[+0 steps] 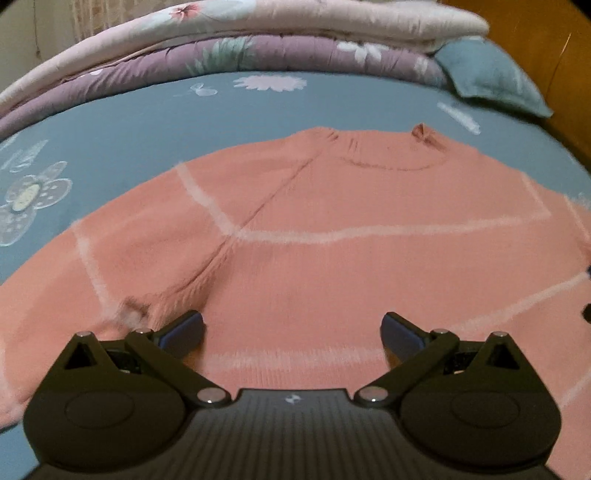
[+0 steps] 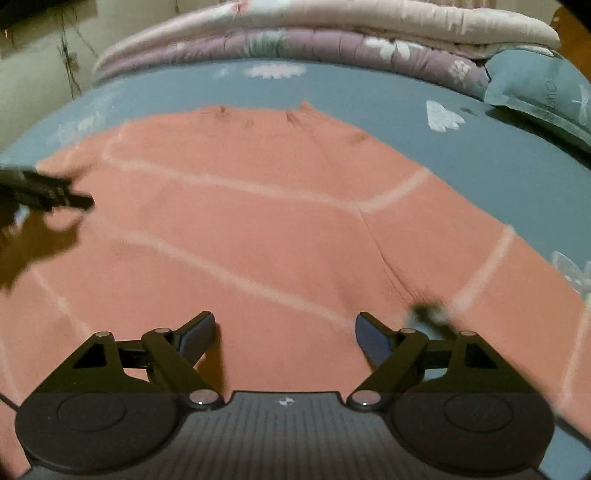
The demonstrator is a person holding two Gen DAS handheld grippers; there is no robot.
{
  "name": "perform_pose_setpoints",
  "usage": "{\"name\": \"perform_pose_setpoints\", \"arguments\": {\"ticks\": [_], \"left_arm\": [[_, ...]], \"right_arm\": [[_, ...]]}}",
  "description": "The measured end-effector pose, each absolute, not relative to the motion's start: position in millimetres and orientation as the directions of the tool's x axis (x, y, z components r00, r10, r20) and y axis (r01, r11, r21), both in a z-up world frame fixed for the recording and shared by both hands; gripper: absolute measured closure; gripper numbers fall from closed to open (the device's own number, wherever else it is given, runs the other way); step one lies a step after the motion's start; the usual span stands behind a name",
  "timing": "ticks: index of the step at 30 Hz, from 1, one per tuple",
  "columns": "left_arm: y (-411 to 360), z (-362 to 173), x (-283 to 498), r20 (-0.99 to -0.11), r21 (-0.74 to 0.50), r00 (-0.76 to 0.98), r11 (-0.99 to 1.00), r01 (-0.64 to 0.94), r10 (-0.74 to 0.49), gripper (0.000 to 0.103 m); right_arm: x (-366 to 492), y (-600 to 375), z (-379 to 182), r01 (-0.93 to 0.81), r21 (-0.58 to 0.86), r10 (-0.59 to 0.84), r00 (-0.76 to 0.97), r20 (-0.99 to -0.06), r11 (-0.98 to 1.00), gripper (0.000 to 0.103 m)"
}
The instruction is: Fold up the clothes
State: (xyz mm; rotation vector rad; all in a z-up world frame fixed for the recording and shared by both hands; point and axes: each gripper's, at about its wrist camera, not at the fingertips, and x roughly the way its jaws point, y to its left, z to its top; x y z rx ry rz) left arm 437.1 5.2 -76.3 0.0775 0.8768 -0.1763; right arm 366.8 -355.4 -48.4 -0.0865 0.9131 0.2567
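Two grippers hover low over one salmon-pink knitted sweater with pale stripes (image 1: 332, 206), spread flat on the blue floral bed sheet (image 1: 147, 118). Left gripper (image 1: 291, 330): fingers spread wide, holding nothing; sweater body lies between and ahead of them, neckline farthest off. Right gripper (image 2: 284, 332): fingers likewise wide apart and empty, sweater fabric beneath. Folded quilts (image 2: 332, 33) lie beyond the neckline.
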Motion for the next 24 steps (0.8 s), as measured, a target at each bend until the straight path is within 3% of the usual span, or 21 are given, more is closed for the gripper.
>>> {"name": "perform_pose_setpoints", "arguments": {"ticks": [6,9,14,19,24], "left_arm": [[-33,-63,397,-0.765,-0.056,0.592,0.941,0.334,-0.255,0.001],[-40,-75,377,-0.790,-0.028,0.564,0.934,0.357,-0.239,0.001],[-15,-79,326,-0.803,0.014,0.570,0.951,0.309,-0.173,0.001],[-15,-70,306,-0.815,0.052,0.559,0.942,0.332,-0.152,0.001],[-35,-62,298,-0.788,0.076,0.586,0.915,0.397,-0.189,0.001]], "right_arm": [[364,-336,-36,-0.285,0.079,0.248,0.625,-0.740,0.955,0.016],[365,-323,-54,-0.310,0.073,0.256,0.607,-0.752,0.948,0.015],[332,-335,-64,-0.314,0.001,0.206,0.620,-0.757,0.950,0.002],[305,-339,-51,-0.279,-0.025,0.160,0.618,-0.770,0.960,0.002],[300,-285,-32,-0.357,0.039,0.282,0.660,-0.696,0.933,0.002]]}}
